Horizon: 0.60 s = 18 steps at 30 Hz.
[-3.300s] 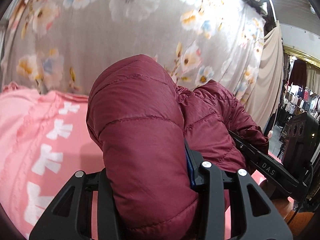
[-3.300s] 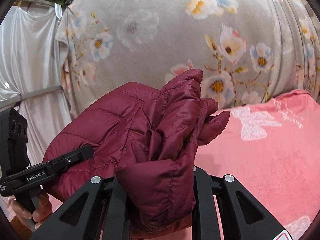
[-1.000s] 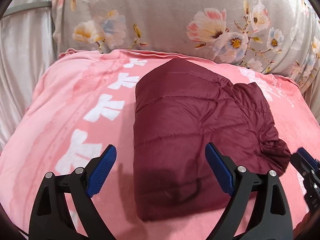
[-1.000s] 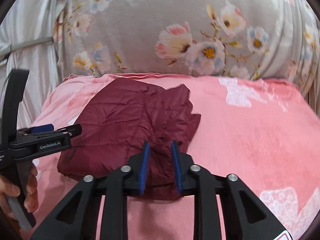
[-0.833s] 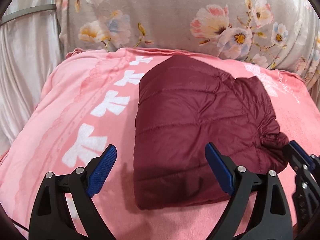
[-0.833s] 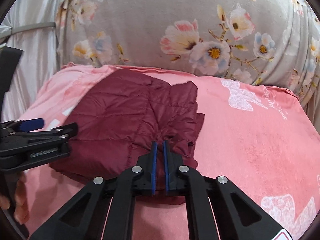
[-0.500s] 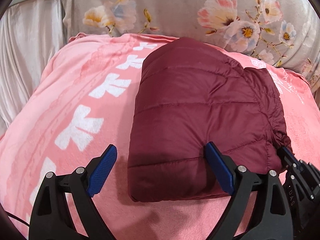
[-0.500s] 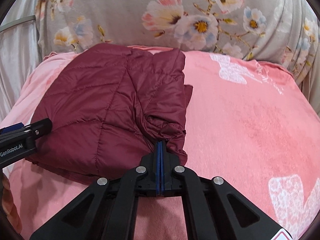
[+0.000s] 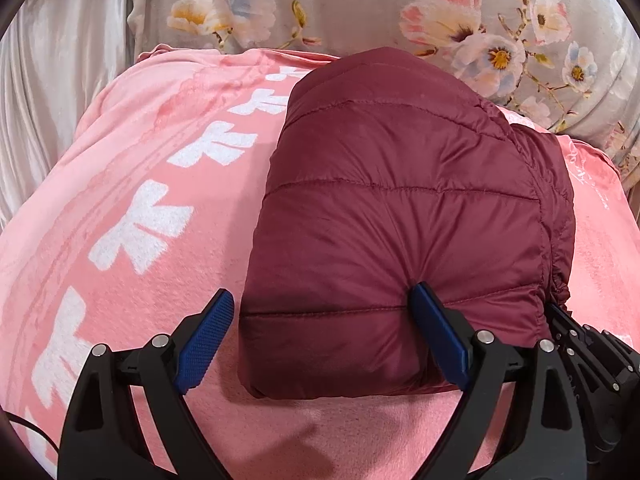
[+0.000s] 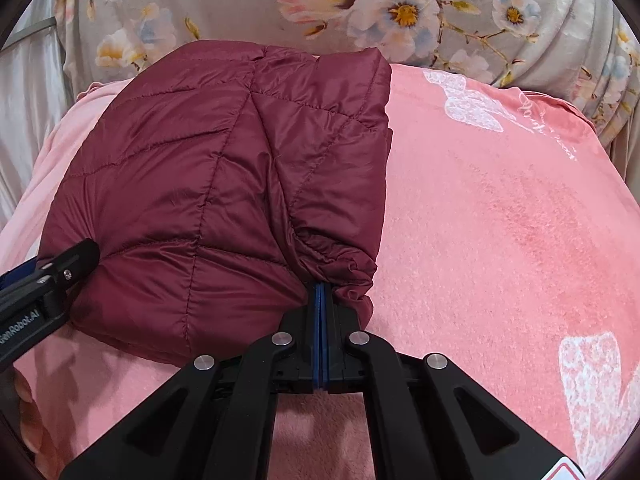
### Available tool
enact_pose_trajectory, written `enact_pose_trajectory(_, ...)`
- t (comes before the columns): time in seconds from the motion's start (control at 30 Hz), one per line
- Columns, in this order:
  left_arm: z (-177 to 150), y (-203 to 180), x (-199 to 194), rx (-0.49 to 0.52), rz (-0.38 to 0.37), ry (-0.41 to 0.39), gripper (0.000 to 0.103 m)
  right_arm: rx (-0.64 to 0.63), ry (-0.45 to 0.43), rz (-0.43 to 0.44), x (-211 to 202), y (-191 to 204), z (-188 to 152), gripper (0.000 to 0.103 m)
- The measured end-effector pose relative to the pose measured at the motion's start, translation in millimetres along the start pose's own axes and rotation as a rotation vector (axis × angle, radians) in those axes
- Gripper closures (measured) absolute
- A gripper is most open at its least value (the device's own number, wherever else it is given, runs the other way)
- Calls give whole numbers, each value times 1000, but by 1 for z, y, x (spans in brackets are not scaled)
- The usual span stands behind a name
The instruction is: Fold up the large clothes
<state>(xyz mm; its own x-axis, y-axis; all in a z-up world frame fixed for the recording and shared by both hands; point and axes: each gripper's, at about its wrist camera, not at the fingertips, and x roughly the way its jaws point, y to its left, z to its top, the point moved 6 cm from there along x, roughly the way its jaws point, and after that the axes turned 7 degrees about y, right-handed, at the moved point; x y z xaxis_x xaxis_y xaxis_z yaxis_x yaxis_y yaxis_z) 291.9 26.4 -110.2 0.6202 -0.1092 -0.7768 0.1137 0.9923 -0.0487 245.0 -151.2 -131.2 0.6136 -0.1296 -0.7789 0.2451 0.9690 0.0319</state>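
Nearest the left wrist camera, the left gripper (image 9: 318,334) stands with its jaws spread wide: its blue left pad (image 9: 204,338) hangs free over the pink blanket (image 9: 132,184), while the blue right pad (image 9: 438,336) presses into the near edge of the folded maroon quilted jacket (image 9: 400,208), denting the fabric, so nothing is clamped between the two. In the right wrist view, the right gripper (image 10: 321,292) has its jaws fully together, the blue pads meeting edge to edge, with their tip pushed against the gathered, puckered hem at the jacket's near right corner; whether any cloth is caught between them cannot be told. The jacket lies as a compact, puffy bundle on the left half of the blanket, its stitched panels facing up and its far edge reaching the blanket's back rim. White bow prints (image 9: 144,232) run along the blanket to the jacket's left. Beyond the blanket rises a grey floral fabric (image 10: 400,12), and at the far left hangs a pale satin cloth (image 9: 52,92).
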Motion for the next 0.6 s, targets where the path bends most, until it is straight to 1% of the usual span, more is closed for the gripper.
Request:
enact_pose_trajectory(0.1, -1, -1, 0, 2, 21, -5, 15, 32, -34, 38, -20, -1, -8, 103)
enact_pose_trajectory(0.17, -3, -4, -7, 15, 37, -19, 15, 22, -56, 39, -33, 0, -16, 103)
enact_pose_trajectory(0.23, -7, -6, -17, 28, 44, -37, 16, 4, -78, 32, -47, 4, -27, 101)
enact_pose_trajectory(0.27, -9, -7, -23, 34, 49, -49, 16, -1, -79, 39, -52, 6, -32, 98)
enact_pose_trajectory(0.37, -20, -13, -40, 46, 58, -82, 16, -6, -76, 43, -62, 7, -50, 97)
enact_pose_trajectory(0.47, -34, -19, -50, 51, 61, -91, 16, 1, -66, 43, -66, 4, -65, 95)
enact_pose_trajectory(0.53, -45, -21, -52, 52, 73, -86, 16, 20, -60, 50, -69, 0, -72, 91)
enact_pose_trajectory(0.6, -54, -23, -50, 54, 78, -67, 16, 33, -69, 47, -73, -3, -75, 80)
